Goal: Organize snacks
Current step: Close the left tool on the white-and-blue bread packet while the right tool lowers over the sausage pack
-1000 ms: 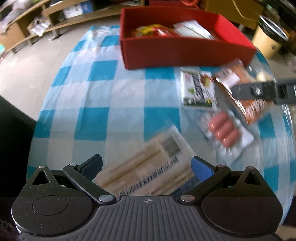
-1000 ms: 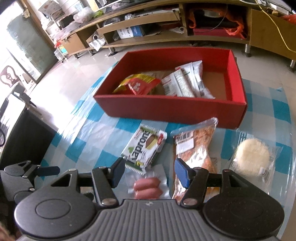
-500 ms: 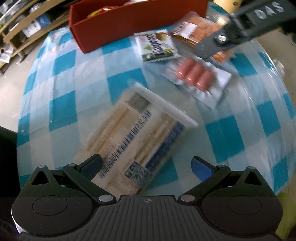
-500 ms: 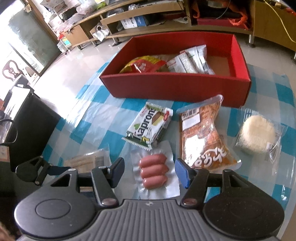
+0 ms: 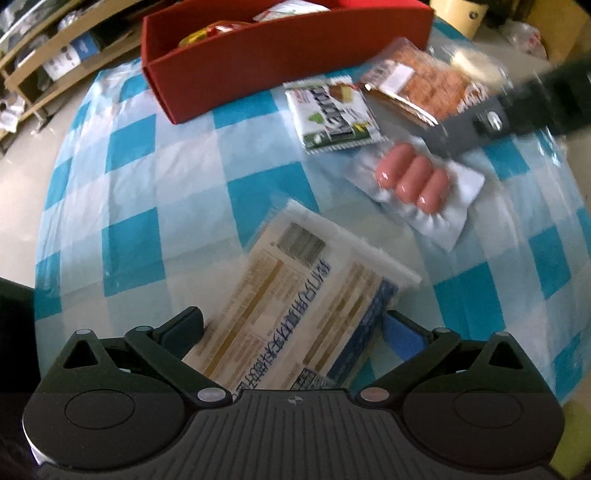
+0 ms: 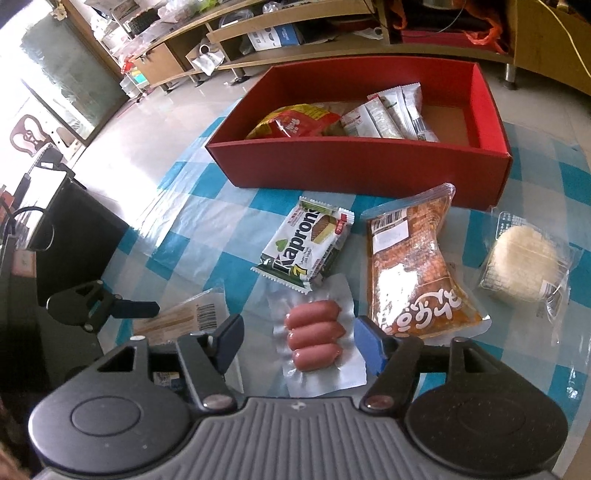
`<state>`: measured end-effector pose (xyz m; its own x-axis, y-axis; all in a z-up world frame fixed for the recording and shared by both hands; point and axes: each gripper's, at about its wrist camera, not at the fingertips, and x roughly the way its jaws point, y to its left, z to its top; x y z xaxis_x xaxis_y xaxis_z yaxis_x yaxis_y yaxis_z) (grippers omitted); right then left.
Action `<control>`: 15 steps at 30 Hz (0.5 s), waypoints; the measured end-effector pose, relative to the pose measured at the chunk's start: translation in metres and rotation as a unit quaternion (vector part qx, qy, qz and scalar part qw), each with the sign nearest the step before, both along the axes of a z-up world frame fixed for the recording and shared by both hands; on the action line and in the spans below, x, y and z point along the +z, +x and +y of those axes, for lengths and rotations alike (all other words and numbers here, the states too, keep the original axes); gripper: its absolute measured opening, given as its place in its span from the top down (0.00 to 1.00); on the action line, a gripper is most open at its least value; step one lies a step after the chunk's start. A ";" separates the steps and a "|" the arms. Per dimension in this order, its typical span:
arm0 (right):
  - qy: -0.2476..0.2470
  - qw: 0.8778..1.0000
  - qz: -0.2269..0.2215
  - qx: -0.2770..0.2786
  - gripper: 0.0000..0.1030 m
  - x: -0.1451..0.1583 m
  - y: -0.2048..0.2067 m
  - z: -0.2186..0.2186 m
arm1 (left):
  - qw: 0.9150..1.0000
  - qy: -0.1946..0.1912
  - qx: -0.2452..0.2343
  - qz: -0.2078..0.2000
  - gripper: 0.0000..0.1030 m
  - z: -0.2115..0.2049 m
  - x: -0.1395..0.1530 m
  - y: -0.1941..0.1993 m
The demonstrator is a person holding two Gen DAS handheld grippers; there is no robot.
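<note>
Left hand-held gripper (image 5: 293,328) lowered astride flat beige printed packet (image 5: 295,314), fingers spread

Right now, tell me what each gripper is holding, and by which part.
Nothing is held. The left gripper is open, its fingers either side of the near end of the beige packet. The right gripper is open around the sausage pack.

Glossy pale tiled floor (image 6: 147,147), long wooden shelving (image 6: 258,33), bright glass door (image 6: 55,74) at left

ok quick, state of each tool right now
left tool: open, fingers either side of the beige printed packet, not holding it
right tool: open, over the sausage pack, holding nothing
</note>
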<state>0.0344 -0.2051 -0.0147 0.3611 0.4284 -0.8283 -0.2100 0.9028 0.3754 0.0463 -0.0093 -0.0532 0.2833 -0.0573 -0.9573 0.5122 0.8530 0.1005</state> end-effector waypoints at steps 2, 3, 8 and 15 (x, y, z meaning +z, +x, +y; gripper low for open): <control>0.003 1.000 0.003 0.000 0.38 -0.001 0.000 -0.001 | 1.000 0.002 -0.011 0.007 0.00 -0.005 -0.001 -0.012; 0.005 1.000 0.005 0.001 0.38 -0.001 0.001 -0.001 | 1.000 -0.003 -0.017 0.016 0.00 -0.006 -0.001 -0.017; -0.001 1.000 0.014 0.001 0.38 -0.006 0.001 -0.001 | 0.999 -0.006 -0.028 0.017 0.00 -0.015 -0.001 -0.026; -0.014 1.000 0.023 0.014 0.38 -0.014 0.002 0.007 | 0.999 0.026 -0.017 0.009 0.00 -0.032 -0.011 -0.022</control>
<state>0.0364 -0.1984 -0.0284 0.3111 0.4137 -0.8556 -0.2190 0.9073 0.3590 0.0241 -0.0413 -0.0641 0.2654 -0.0157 -0.9640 0.5424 0.8291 0.1359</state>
